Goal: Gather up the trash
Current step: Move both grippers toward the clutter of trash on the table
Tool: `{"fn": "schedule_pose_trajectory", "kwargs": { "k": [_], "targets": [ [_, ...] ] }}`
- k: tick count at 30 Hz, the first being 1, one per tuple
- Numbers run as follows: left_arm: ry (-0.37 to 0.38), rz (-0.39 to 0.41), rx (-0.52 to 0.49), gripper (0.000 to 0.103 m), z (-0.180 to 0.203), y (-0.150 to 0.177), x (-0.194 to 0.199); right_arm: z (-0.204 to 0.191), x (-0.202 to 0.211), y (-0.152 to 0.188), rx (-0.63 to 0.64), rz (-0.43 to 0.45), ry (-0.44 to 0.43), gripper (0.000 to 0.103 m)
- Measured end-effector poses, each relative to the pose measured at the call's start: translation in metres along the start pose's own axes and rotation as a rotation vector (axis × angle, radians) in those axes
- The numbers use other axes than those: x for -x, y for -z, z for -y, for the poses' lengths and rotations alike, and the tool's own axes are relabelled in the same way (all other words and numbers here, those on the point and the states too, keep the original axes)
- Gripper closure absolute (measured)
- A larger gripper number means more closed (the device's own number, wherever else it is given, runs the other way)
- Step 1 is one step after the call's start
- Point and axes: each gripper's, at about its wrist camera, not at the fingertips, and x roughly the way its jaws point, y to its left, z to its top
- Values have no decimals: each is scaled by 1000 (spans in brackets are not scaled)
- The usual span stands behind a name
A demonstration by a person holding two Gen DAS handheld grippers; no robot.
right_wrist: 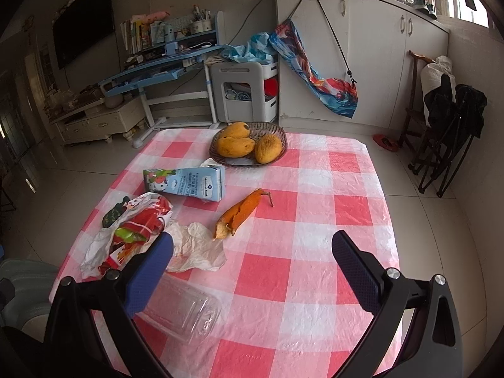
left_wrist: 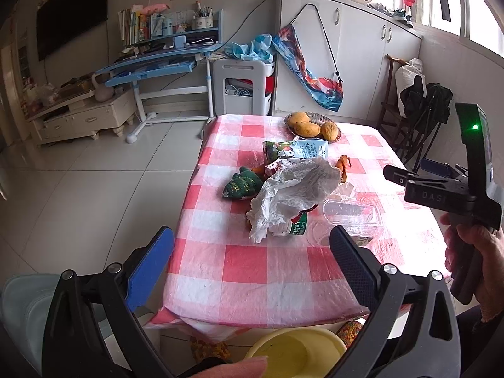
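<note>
We are looking across a desk (right_wrist: 315, 220) that is wearing a red-and-white checked plastic cloth, standing on pale floor tiles in a lived-in room. Beyond the desk a blue study table (right_wrist: 157, 66) is carrying books and pen pots, a white cabinet (right_wrist: 378, 63) is running along the wall, and a patterned bag (right_wrist: 318, 75) is hanging from it.

We are taking the desk as our landmark. The trash is lying on its left half: a milk carton (right_wrist: 186, 184) on its side, a crumpled red-and-white wrapper (right_wrist: 138, 230) near the left edge, a wad of white plastic film (right_wrist: 198, 249) just beside it, and an orange fruit peel (right_wrist: 242, 214) near the middle. A clear plastic box (right_wrist: 186, 312) is lying near the front edge, partly hidden behind the right tool's blue finger. In the left view a green crumpled packet (left_wrist: 241, 186) is showing beside the film, and a small cup (left_wrist: 297, 226) under the film is mostly covered, so its label is perhaps a yoghurt brand.

At the far edge of the desk a woven basket (right_wrist: 277, 134) is holding three mangoes (right_wrist: 236, 146). Below the front edge a yellow basin (left_wrist: 299, 349) is sitting, cut off by the frame.

Our left tool (left_wrist: 252, 264) and right tool (right_wrist: 252, 267) are both spread wide, gripping nothing.
</note>
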Motion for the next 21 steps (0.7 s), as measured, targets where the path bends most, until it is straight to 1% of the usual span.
{"fn": "schedule_pose_trajectory", "kwargs": {
  "k": [2,6,13,17,19,21],
  "targets": [
    [-1,-4,4,7,1,2,1,-7,5,5,31,2,1,6],
    [-8,-7,-3,7,3,5,2,-13,14,10,37,9,-34,6],
    [-2,-8,-8,7,5,6,3,-21,30,15,68,26,-42,6],
    [0,-13,2,8,3,6,1,-22,33,17,82,12,-56,6],
    [18,-27,9,8,-1,5,-2,-26,32,21,106,-7,-60,6],
    [15,-34,5,8,-3,5,-6,-29,28,27,137,-34,-63,6]
  ]
}}
